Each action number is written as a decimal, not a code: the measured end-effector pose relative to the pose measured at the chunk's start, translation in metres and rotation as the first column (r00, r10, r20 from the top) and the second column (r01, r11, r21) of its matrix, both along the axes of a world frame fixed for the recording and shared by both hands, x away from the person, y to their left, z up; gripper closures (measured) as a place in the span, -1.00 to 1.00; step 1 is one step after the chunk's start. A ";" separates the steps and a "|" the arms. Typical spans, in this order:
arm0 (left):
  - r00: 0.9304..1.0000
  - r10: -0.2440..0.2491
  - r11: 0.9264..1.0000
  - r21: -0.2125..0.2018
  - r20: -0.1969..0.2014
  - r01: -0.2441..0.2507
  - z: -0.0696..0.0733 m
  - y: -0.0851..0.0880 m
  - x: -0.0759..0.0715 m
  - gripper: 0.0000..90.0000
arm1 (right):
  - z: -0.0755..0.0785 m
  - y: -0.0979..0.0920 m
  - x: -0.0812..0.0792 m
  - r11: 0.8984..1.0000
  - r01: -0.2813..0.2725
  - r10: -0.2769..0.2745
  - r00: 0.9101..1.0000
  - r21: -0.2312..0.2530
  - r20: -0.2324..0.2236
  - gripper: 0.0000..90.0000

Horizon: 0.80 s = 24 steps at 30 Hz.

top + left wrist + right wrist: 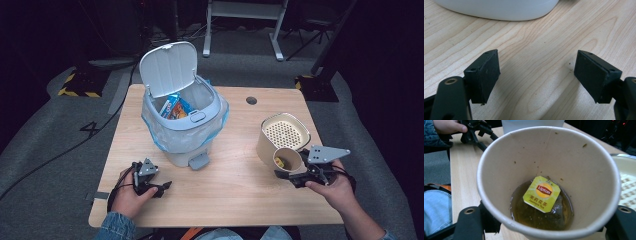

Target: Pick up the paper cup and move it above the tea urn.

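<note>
Right gripper (295,176): its jaws are clamped on the paper cup (287,161) from two sides, low on the wall.
Paper cup: it is between the right jaws, tilted toward the camera, just beside the beige strainer bin (284,134).
Contents: a used tea bag with a yellow Lipton tag (542,194) lies in a little brown tea at the bottom.
Handling: I judge the cup light and soft; a hard squeeze can fold the wall and spill the tea.
Where to hold: across the middle of the wall, gently.
Left gripper (159,188): its jaws are apart and hold nothing, over the wooden table (536,50).
Pedal trash bin (184,112): it stands ahead of the left jaws, lid up, snack wrappers inside.
</note>
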<state>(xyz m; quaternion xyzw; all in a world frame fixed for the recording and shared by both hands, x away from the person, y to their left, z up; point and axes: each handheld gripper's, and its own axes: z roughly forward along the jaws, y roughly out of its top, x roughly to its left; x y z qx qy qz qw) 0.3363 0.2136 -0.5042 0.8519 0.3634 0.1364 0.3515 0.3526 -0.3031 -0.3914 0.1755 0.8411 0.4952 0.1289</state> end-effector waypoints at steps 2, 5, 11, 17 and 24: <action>1.000 0.001 1.000 0.000 0.001 -0.001 0.000 0.000 0.000 -0.54 | 0.007 -0.002 0.001 1.000 0.003 -0.003 1.000 -0.008 0.010 -0.30; 1.000 0.001 1.000 -0.001 0.001 -0.001 0.000 0.000 0.000 -0.54 | 0.016 -0.005 0.005 1.000 0.013 -0.013 1.000 -0.010 0.018 -0.30; 1.000 0.001 1.000 0.000 0.000 -0.001 0.000 0.000 0.000 -0.54 | 0.035 -0.014 0.018 0.999 0.051 -0.051 0.998 -0.006 0.024 -0.30; 1.000 0.000 1.000 0.000 0.000 0.000 0.000 0.000 0.000 -0.54 | 0.045 -0.018 0.030 0.997 0.071 -0.071 0.997 -0.005 0.034 -0.30; 1.000 0.001 1.000 -0.001 0.000 -0.001 0.000 0.000 0.000 -0.54 | 0.055 -0.022 0.044 0.995 0.104 -0.103 0.992 -0.004 0.068 -0.30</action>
